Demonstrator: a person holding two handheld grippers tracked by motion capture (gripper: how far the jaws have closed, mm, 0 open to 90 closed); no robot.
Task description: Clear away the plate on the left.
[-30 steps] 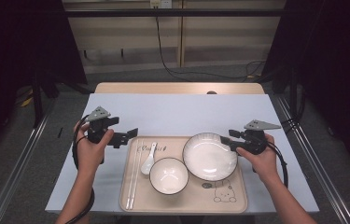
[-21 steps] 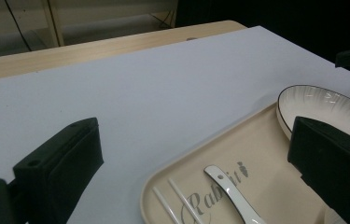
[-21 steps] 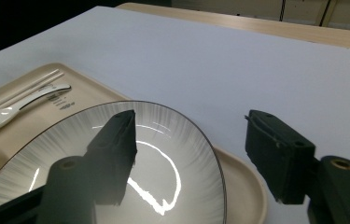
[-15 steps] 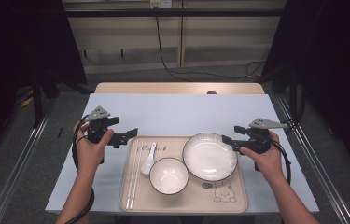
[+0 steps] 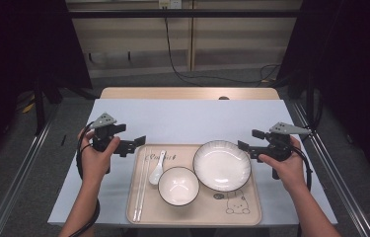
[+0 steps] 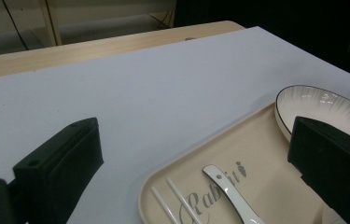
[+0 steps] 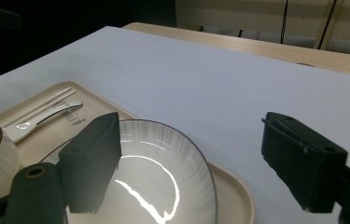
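Observation:
A beige tray (image 5: 202, 210) lies at the table's near edge. It holds a white ribbed plate (image 5: 222, 165), a white bowl (image 5: 178, 185), a white spoon (image 5: 157, 167) and white chopsticks (image 5: 140, 192). My left gripper (image 5: 134, 145) hovers open just off the tray's far left corner, with nothing between its jaws. In the left gripper view the gripper (image 6: 193, 135) frames the spoon (image 6: 228, 186) and the plate's rim (image 6: 322, 105). My right gripper (image 5: 248, 140) is open beside the plate's right edge. In the right gripper view the gripper (image 7: 191, 128) looks over the plate (image 7: 163, 172).
The pale table top (image 5: 187, 121) stretches bare beyond the tray to a wooden strip (image 5: 187, 93) at the back. Metal rails (image 5: 19, 173) run along the floor on both sides. A cable (image 5: 170, 44) hangs by the back wall.
My right gripper has drawn back a little to the right, away from the plate. The left gripper and the dishes have stayed put.

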